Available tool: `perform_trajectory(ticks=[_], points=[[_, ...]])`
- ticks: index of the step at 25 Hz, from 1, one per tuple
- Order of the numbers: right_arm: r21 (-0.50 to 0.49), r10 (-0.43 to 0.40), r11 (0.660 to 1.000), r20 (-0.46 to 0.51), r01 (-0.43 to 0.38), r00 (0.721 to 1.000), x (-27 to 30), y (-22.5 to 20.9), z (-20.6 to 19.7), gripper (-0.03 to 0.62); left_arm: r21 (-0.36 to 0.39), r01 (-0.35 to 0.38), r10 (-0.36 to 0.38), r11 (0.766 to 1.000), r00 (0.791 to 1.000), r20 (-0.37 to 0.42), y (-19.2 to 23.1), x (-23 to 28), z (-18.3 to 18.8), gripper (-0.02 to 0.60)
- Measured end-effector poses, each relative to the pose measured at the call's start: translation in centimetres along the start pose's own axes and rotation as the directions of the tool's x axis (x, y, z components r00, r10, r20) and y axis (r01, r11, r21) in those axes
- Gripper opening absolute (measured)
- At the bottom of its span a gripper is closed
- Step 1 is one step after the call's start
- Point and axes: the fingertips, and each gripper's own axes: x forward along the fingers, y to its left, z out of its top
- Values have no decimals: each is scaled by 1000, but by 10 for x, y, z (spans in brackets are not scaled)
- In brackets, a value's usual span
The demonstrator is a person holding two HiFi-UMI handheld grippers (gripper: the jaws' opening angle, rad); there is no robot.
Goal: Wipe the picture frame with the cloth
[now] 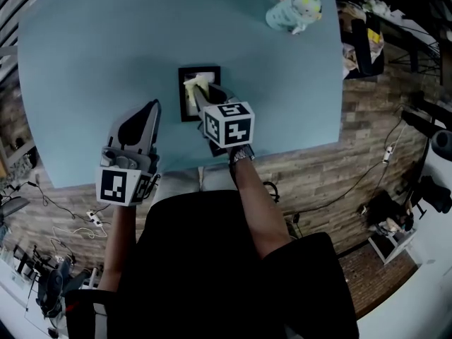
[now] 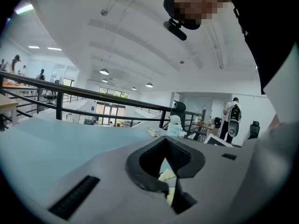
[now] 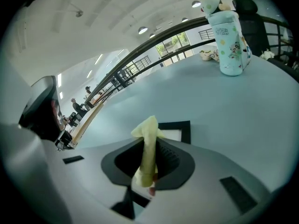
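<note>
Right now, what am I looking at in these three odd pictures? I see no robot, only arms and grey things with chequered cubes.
There is no robot here. A person holds a tool in each hand. Each tool has two jaws that pinch and carries a marker cube. One picture comes from a camera on the person's head, looking steeply down. The other two come from cameras that ride on the tools and look along their jaws.

On the light blue table lies a black picture frame, and near the far edge stands a pale cartoon-printed bottle. The right gripper pinches a yellow cloth and holds it over the frame; I cannot tell whether the cloth touches it. The left gripper is over the table to the left of the frame, jaws closed, gripping nothing that I can make out.
</note>
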Motion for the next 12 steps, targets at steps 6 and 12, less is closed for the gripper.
perform_trajectory(ticks=[6,12], points=[[28,-34,999,25,34,999,-14,-16,3,57,7,29,-28,1000,999,-34,-10,5,-3,-3],[47,-63,997,48,61,997,-27,-30,5,57,-12,64,-64,998,997,-40,-21,11,-5,-3]])
